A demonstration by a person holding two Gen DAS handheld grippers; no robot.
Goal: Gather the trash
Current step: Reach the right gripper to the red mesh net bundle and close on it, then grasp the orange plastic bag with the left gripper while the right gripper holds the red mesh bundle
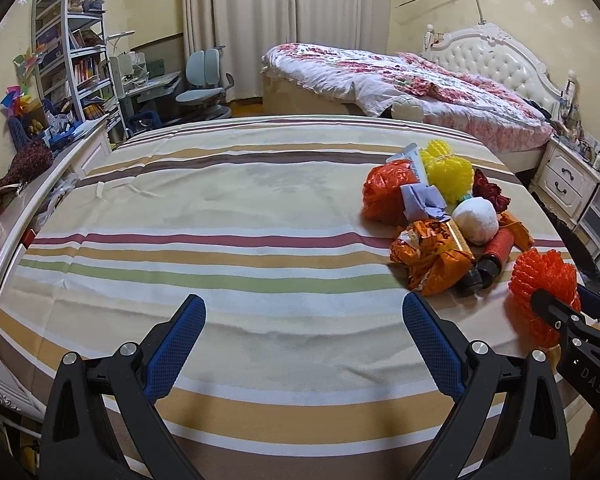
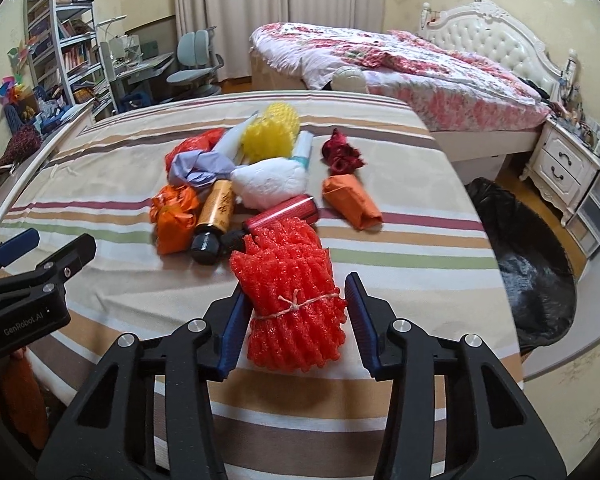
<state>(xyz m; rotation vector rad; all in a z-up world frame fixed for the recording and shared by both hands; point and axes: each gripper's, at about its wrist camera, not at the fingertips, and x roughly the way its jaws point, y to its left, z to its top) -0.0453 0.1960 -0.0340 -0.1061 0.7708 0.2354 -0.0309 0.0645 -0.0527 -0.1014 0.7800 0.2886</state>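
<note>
At the near edge of the striped tablecloth (image 2: 400,260): noted the red foam-net bundle (image 2: 292,300), tied round its middle with string, lying flat on the cloth and not lifted. Found it sitting between the jaws of the right gripper (image 2: 296,286). Saw one pad against the bundle's side, the other seemingly a sliver off (hard to call through the fisheye). Saw no squeeze in the foam, so logged as open around it, not yet clamped.

Just beyond, recorded the rest of the trash pile. Counted a gold bottle (image 2: 216,208) with a black cap, a red cylinder (image 2: 288,210) touching the bundle's far end, a white wad (image 2: 268,182), a yellow foam net (image 2: 270,132) and an orange wrapper (image 2: 350,200) lying slightly apart. Left all of these untouched.

Off to the left, logged the left gripper (image 1: 303,299) with jaws spread wide, empty, held over bare cloth well clear of the pile.

On the floor to the right of the table, spotted a black bin bag (image 2: 532,272), mouth open. Taken as the likely destination.

Step in hand, by judgement: securing the first item, with almost all of the collecting left to do.

Next move calls for:
- finishing the close until both pads bite near the string, where the foam is most compact
- lifting straight up, to avoid dragging the red cylinder along
- carrying right, over the table edge, and releasing above the bag's mouth

Expect the foam to give under the pads; check the grip before lifting.
</note>
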